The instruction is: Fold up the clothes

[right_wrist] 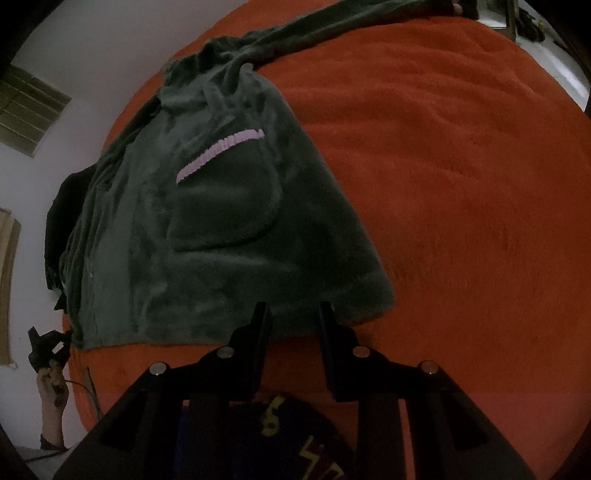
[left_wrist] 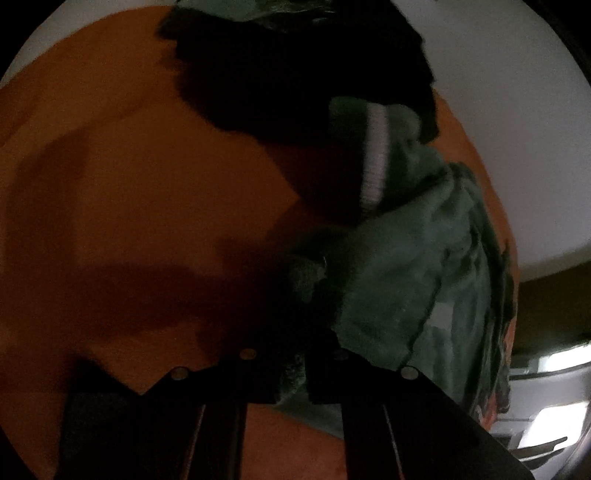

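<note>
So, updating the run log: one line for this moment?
left tongs: shut on green fleece garment | right tongs: open, at hem | orange blanket beneath

Dim, murky left wrist view, deep shadows, soft blur; brighter right wrist view; fisheye bending, black corners.

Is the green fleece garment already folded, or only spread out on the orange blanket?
Partly folded: the green garment lies doubled lengthwise, one sleeve trailing unfolded.
</note>
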`<state>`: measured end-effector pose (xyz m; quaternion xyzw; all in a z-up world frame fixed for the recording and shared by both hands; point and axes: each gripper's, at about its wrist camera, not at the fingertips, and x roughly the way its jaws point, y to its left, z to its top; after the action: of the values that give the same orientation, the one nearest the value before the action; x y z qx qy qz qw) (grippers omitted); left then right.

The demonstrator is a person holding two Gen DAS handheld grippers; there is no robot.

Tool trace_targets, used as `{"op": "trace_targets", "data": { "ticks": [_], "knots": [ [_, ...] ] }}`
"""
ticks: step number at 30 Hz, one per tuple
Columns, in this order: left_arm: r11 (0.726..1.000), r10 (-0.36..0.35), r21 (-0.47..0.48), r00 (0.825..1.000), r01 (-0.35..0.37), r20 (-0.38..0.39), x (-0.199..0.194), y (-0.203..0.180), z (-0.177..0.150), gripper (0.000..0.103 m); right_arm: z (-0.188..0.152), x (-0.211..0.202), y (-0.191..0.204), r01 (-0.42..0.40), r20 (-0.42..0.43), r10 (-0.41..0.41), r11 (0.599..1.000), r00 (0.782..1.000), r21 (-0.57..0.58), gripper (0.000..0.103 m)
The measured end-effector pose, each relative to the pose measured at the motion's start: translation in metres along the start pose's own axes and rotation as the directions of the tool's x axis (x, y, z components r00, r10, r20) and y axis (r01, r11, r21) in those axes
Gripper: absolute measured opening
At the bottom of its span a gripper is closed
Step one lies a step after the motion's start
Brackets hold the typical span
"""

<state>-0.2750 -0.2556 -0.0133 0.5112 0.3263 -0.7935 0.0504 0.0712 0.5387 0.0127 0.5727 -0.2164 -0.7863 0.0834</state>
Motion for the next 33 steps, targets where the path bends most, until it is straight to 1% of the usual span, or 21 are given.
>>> {"op": "trace_targets", "data": {
  "ticks": [3,4,6,7,8,10,14,15,18,20,21,22,23,24,25,26,27,28,31,32,33],
  "knots": [
    [0.998,0.006,0.057,0.997,-0.01,0.072,-0.02,-0.021,-0.003,0.007,-0.001,0.001,0.0,-0.002,-0.004,0.002,1.0,1.0,0.002,0.024],
    [0.994,-0.013,0.107,0.994,0.001,0.112,-0.031,-0.039,-0.007,0.002,-0.001,0.001,0.001,-0.003,-0.004,0.003,1.0,1.0,0.0,0.024],
    [0.974,-0.066,0.226,0.98,0.022,0.189,-0.054,-0.081,-0.018,0.001,-0.001,0.0,0.001,-0.003,-0.005,0.003,1.0,1.0,-0.003,0.024],
    [0.956,-0.099,0.291,0.972,0.034,0.212,-0.063,-0.102,-0.026,0.001,-0.001,0.0,0.002,-0.004,-0.005,0.004,1.0,1.0,-0.005,0.024],
    [0.932,-0.136,0.359,0.965,0.047,0.226,-0.072,-0.123,-0.035,0.001,-0.001,0.001,0.002,-0.004,-0.005,0.004,1.0,1.0,-0.006,0.024],
    [0.857,-0.212,0.51,0.953,0.075,0.216,-0.081,-0.171,-0.066,0.001,-0.001,0.002,0.003,-0.005,-0.007,0.005,1.0,1.0,-0.005,0.024],
    [0.745,-0.263,0.643,0.964,0.177,0.039,-0.06,-0.232,-0.118,0.002,0.0,0.002,0.006,-0.017,-0.009,0.017,1.0,1.0,0.0,0.024],
    [0.747,-0.263,0.63,0.965,0.211,-0.011,-0.052,-0.236,-0.122,0.003,-0.001,0.001,0.008,-0.027,-0.004,0.027,1.0,1.0,-0.001,0.024],
    [0.867,-0.21,0.445,0.974,0.225,-0.082,-0.031,-0.198,-0.09,0.003,-0.001,-0.006,0.012,-0.027,0.01,0.028,0.999,1.0,-0.028,0.024],
    [0.941,-0.192,0.262,0.976,0.213,-0.104,-0.017,-0.159,-0.057,0.003,-0.001,-0.009,0.014,-0.016,0.014,0.017,0.998,1.0,-0.056,0.024],
    [0.967,-0.203,0.13,0.973,0.217,-0.111,-0.011,-0.126,-0.036,0.004,-0.001,-0.009,0.013,-0.011,0.014,0.012,0.998,1.0,-0.065,0.024],
    [0.974,-0.219,0.03,0.969,0.224,-0.113,-0.007,-0.1,-0.022,0.01,-0.001,-0.01,0.012,-0.006,0.014,0.007,0.997,1.0,-0.074,0.024],
    [0.971,-0.235,-0.06,0.966,0.23,-0.107,-0.005,-0.073,-0.012,0.024,-0.002,-0.009,0.009,-0.005,0.008,0.005,0.997,1.0,-0.075,0.024],
    [0.959,-0.252,-0.157,0.963,0.235,-0.097,-0.004,-0.043,-0.002,0.033,-0.003,-0.007,0.007,-0.003,0.001,0.003,0.997,1.0,-0.074,0.025],
    [0.94,-0.266,-0.24,0.961,0.241,-0.073,-0.004,-0.015,0.006,0.048,-0.004,-0.006,0.004,-0.002,-0.005,0.001,0.997,1.0,-0.074,0.026],
    [0.924,-0.274,-0.29,0.96,0.248,-0.051,-0.004,0.004,0.01,0.056,-0.005,-0.005,0.002,0.0,-0.012,-0.001,0.997,1.0,-0.073,0.029],
    [0.91,-0.28,-0.326,0.959,0.254,-0.034,-0.003,0.019,0.013,0.057,-0.006,-0.005,-0.002,-0.001,-0.006,0.001,0.998,1.0,-0.062,0.049],
    [0.895,-0.286,-0.362,0.958,0.261,-0.017,-0.001,0.034,0.016,0.057,-0.006,-0.005,-0.006,-0.003,0.0,0.003,0.999,1.0,-0.049,0.063],
    [0.847,-0.365,-0.43,0.93,0.311,-0.046,0.019,0.056,0.016,0.058,-0.006,-0.006,-0.005,-0.011,0.01,0.011,0.999,1.0,-0.039,0.063],
    [0.85,-0.362,-0.432,0.93,0.301,-0.067,0.027,0.056,0.015,0.058,-0.006,-0.007,-0.004,-0.014,0.013,0.014,0.999,1.0,-0.036,0.063],
    [0.863,-0.339,-0.424,0.937,0.273,-0.087,0.034,0.054,0.015,0.058,-0.006,-0.007,-0.004,-0.017,0.016,0.017,0.999,1.0,-0.033,0.063]
  ]
}}
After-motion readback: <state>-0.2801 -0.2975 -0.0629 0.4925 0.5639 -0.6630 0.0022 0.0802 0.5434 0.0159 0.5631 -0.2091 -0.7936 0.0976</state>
